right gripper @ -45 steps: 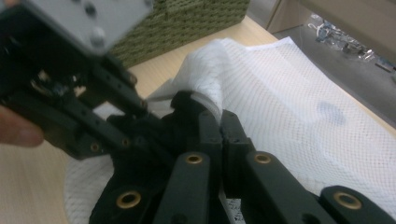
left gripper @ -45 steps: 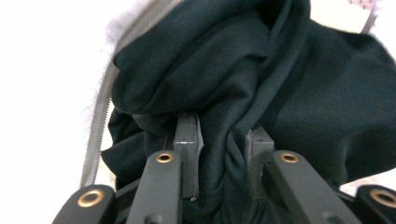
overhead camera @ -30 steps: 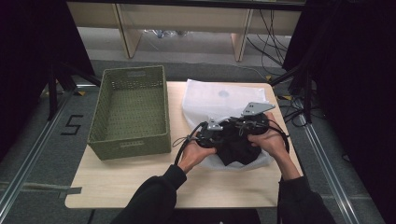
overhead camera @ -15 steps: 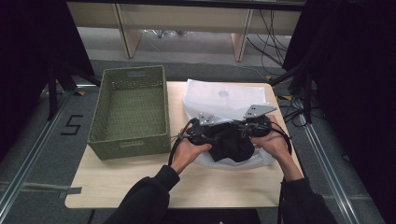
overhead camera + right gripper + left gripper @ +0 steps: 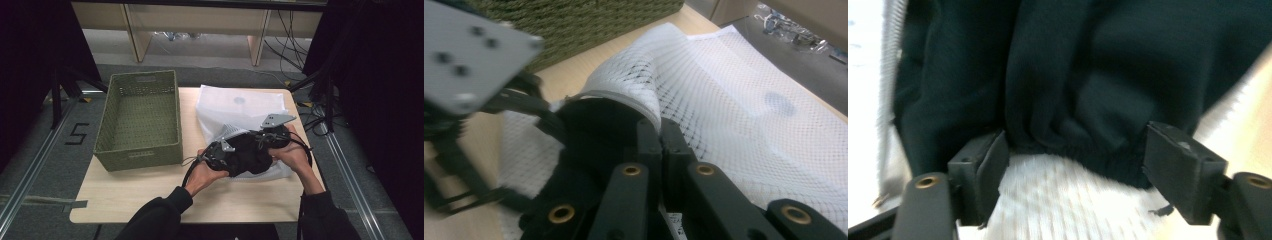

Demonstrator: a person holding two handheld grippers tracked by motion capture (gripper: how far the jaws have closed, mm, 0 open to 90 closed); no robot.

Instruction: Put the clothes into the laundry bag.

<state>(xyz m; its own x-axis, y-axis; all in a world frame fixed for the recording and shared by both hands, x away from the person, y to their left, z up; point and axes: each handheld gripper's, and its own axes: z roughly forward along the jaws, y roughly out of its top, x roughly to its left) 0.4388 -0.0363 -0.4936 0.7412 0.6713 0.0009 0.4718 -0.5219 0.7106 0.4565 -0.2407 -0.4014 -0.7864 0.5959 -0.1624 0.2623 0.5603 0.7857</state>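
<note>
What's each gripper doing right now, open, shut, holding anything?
Left gripper: open, jaws wide apart around a fold of the black garment, not clamped.
Right gripper: shut, pinching the rim of the white mesh bag.

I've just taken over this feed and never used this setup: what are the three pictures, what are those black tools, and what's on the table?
No robot here: a person holds a two-jaw gripper in each hand. The high view looks down from above; the left gripper and right gripper meet over a black garment. The other two pictures come from cameras riding on the grippers, looking along their jaws.

On the table stand a green basket and a white mesh bag, with the garment at the bag's mouth.

In the left gripper view the jaws stand wide apart, with the garment's edge between them. In the right gripper view the jaws are closed at the bag's rim, apparently pinching it, seemingly to hold the bag open.
</note>
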